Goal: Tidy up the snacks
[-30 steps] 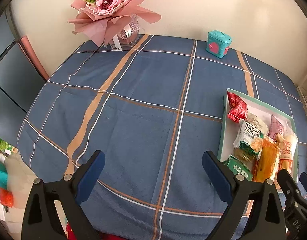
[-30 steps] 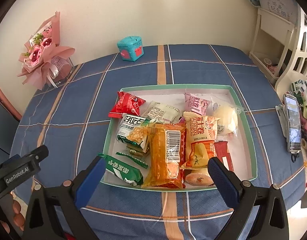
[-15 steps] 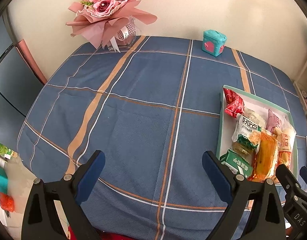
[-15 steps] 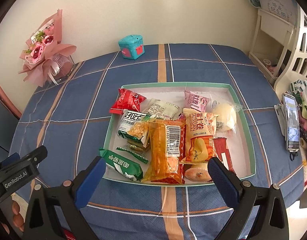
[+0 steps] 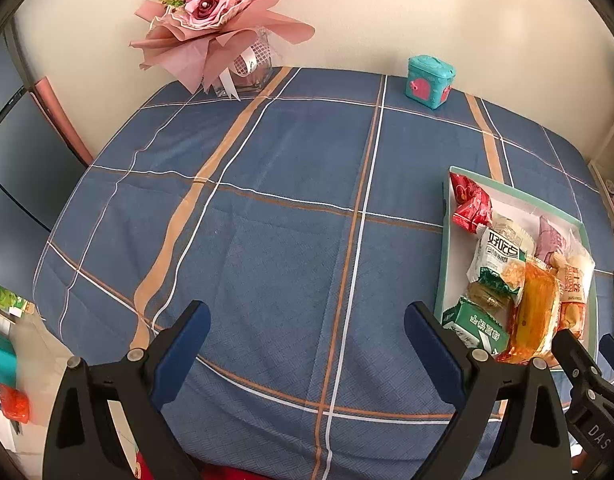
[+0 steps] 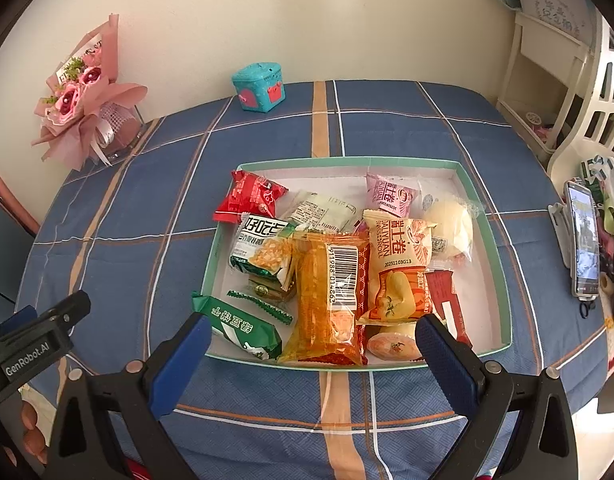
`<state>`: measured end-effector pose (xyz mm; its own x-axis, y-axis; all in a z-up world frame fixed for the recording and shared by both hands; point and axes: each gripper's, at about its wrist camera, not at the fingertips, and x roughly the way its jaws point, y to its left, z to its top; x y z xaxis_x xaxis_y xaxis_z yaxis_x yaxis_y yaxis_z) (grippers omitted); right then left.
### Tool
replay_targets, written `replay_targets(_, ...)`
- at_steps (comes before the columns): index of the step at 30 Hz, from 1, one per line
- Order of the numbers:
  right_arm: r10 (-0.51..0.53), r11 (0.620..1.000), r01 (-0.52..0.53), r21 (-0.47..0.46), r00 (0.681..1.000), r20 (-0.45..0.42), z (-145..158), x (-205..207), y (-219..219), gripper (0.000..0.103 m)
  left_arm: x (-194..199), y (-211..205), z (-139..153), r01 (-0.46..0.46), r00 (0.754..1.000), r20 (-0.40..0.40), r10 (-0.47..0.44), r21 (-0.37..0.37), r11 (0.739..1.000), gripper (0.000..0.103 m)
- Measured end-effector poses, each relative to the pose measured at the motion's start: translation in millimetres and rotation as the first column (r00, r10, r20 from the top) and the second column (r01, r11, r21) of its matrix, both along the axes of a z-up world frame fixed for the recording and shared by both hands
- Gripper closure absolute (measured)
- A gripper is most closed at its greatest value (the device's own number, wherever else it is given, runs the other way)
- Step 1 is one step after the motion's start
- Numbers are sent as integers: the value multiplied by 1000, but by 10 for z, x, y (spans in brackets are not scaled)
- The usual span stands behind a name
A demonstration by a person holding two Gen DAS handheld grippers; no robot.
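Covering the table, blue plaid cloth [image 5: 291, 248], cream wall [image 6: 307, 16] behind

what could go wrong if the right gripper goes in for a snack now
The packets overlap in the tray, so closing on the orange packet may also catch the green packet or the packet beside it. The red packet and the green one hang over the rim and could get nudged out. The right gripper is open, holding nothing.

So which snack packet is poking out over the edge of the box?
The red packet at the far left corner of the box. Its end hangs over the rim; most others lie inside.
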<state>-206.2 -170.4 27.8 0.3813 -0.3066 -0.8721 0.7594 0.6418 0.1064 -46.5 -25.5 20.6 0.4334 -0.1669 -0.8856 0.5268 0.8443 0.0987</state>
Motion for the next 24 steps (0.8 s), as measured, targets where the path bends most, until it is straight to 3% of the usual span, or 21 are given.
replay_targets(24, 5, 1000, -5, -3, 1000, -6, 0, 20, 13, 0, 32, 11, -2, -8, 1000, -1, 8, -2, 1000, 5)
